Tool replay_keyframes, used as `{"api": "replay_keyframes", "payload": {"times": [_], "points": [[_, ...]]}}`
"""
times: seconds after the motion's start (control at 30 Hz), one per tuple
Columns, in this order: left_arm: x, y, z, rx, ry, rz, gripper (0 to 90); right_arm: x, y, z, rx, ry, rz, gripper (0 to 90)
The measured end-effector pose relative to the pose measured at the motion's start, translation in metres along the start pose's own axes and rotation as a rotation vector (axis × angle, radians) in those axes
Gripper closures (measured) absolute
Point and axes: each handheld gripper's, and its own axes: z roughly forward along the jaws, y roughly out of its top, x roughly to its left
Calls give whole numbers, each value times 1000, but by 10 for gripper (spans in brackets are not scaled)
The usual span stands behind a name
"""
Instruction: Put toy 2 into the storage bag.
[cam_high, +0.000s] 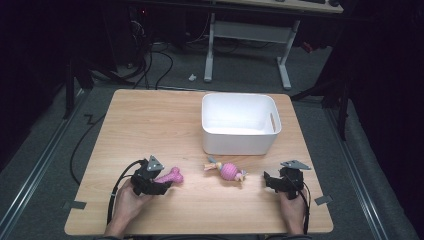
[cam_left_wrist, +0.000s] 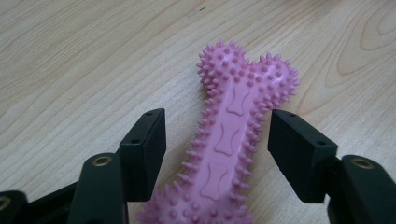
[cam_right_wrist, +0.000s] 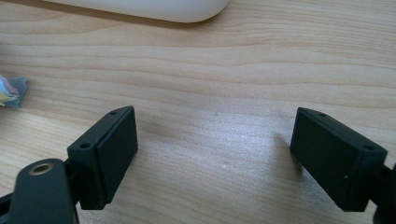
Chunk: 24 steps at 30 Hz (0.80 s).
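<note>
Straddling the pink bone (cam_left_wrist: 233, 135), left gripper (cam_left_wrist: 217, 140) gapes unclamped; rope toy (cam_high: 226, 170) and bin (cam_high: 239, 142) nearby.

Two toys (cam_high: 172, 175), one bin (cam_high: 239, 125)

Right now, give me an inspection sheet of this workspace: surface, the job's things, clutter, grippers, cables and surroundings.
Surface: light wooden table, bare wood around the items.
Job's things: pink spiked bone toy lying flat on the table at the left; white bin at the far middle.
Clutter: pink ball toy with rope ends lying in front of the bin.
Grippers: left hand-held gripper straddles the bone, pads not yet pressing on it; right hand-held gripper open over bare wood.
Cables: black cable loops from the left gripper; more cables on the floor beyond the table.
Surroundings: dark room, grey floor, white desk legs behind.
</note>
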Motion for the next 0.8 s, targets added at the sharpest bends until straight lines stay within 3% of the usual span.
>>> {"api": "replay_keyframes", "payload": {"times": [0.8], "points": [[0, 1, 10, 38, -33, 36, 484, 0, 0, 0, 0, 0, 2, 150]]}}
